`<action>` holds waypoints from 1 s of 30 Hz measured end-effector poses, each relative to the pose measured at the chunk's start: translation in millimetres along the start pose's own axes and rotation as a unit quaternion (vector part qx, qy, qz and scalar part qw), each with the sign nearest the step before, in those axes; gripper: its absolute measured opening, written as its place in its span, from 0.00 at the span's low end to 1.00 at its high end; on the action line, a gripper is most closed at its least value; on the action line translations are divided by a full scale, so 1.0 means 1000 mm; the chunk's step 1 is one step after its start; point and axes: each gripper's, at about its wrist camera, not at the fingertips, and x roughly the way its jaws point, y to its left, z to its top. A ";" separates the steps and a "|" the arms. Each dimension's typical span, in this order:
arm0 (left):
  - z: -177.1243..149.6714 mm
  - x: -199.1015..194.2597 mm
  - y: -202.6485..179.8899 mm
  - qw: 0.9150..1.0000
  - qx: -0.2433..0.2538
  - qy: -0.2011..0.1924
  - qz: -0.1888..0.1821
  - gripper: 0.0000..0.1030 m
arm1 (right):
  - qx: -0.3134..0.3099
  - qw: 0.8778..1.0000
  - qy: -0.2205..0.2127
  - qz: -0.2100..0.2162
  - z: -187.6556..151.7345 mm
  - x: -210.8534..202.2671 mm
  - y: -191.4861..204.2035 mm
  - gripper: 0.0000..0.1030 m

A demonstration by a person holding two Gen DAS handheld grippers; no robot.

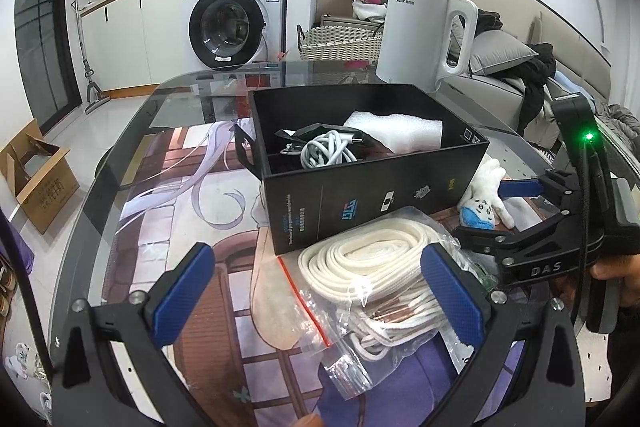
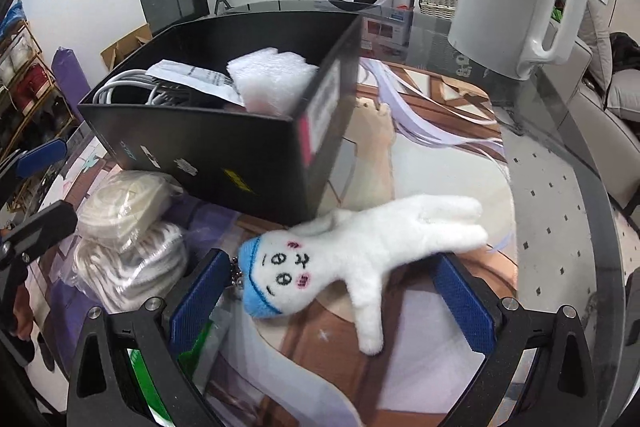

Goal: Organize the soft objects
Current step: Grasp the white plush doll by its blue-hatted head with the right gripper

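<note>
On the tabletop (image 1: pixel 168 131): a glass top over a printed anime mat, carrying all the things named below.
Black box (image 1: pixel 372 187): centre of the left wrist view, upper left of the right wrist view; open at the top, holding a coiled white cable (image 1: pixel 326 153), a white foam sheet (image 1: pixel 396 131) and a printed paper slip (image 2: pixel 192 77).
Plush toy (image 2: pixel 360 251): white, long-limbed, with a blue cap and a stitched face; it lies flat in the middle of the right wrist view, one limb touching the box's near corner.
Right claw (image 2: pixel 332 303): spread wide, empty; the toy's head lies just beside the left blue pad, its body crosses the gap, and one leg reaches down between the fingers. I cannot tell whether the pads touch the toy.
Bag of cream cord (image 1: pixel 380 267): clear zip bag with a red seal strip, lying in front of the box, lower centre of the left wrist view.
Left claw (image 1: pixel 316 303): spread wide, holding nothing; its right pad sits over the bagged cord, its left pad over bare mat.
White electric kettle (image 1: pixel 424 35): upright behind the box, upper right.
Washing machine (image 1: pixel 234 19): in the background, upper centre.
</note>
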 end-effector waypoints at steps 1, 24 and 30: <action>0.000 0.000 0.000 1.000 0.000 0.000 0.000 1.00 | 0.000 1.000 0.000 0.001 -0.002 -0.001 -0.004 0.99; -0.001 0.002 -0.006 1.000 0.006 0.007 -0.004 1.00 | -0.002 1.000 -0.013 0.002 0.002 -0.002 -0.017 0.69; 0.000 0.001 -0.006 1.000 0.008 0.008 -0.005 1.00 | -0.010 0.999 -0.024 0.023 -0.008 -0.016 -0.021 0.58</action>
